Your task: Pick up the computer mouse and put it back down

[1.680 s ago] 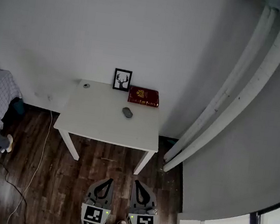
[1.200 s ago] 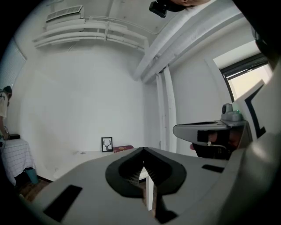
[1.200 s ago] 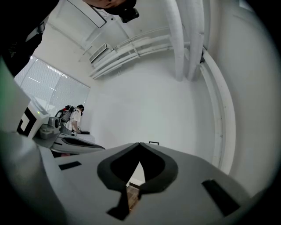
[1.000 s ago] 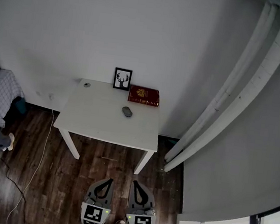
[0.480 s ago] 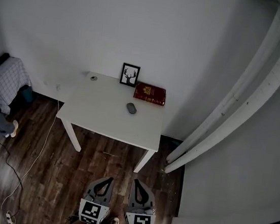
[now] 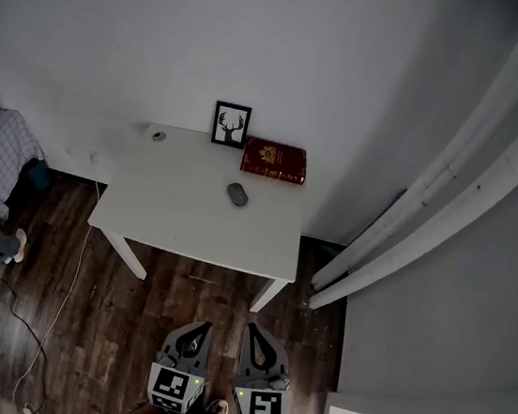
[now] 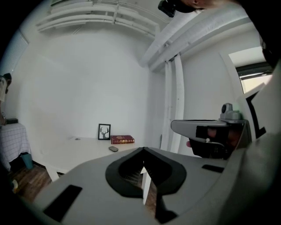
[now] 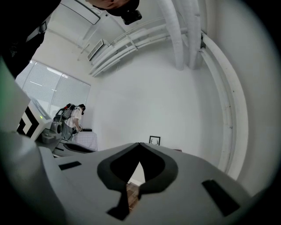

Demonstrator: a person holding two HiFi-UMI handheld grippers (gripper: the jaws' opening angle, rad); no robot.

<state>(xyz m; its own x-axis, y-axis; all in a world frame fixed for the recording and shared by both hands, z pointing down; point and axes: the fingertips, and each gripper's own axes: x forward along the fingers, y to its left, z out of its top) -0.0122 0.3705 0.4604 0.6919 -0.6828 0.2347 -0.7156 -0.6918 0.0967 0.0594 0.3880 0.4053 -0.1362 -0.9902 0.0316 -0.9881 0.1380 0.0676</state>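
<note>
"Mouse (image 6: 237, 194) first: where's it sitting?"

"On the white table (image 6: 170, 237), toward the back and a little right of middle. It's well apart from both grippers, which hang low over the floorboards on the near side of the table."

"And the grippers?"

"The left gripper (image 6: 199, 332) and the right gripper (image 6: 254, 333) both have their jaws pressed together with nothing between them. Whichever one goes in must spread first."

"How will it handle?"

"I'd guess it's light, with a hard, smooth, rounded shell, so it may slip. I'd pinch it low across its narrow sides, near the middle, and not squeeze much. It's no delicate thing, but it should be set down softly."

"Anything in the way?"

"A red book (image 6: 274, 160) lies just behind it against the wall, near but not touching. A framed deer picture (image 6: 231, 125) stands left of the book, and there's a small round thing (image 6: 158, 136) at the far left corner. Nothing lies between the near edge and the mouse, so that looks like the way in. A cable (image 6: 62, 303) trails on the floor to the left, off the path."
</note>
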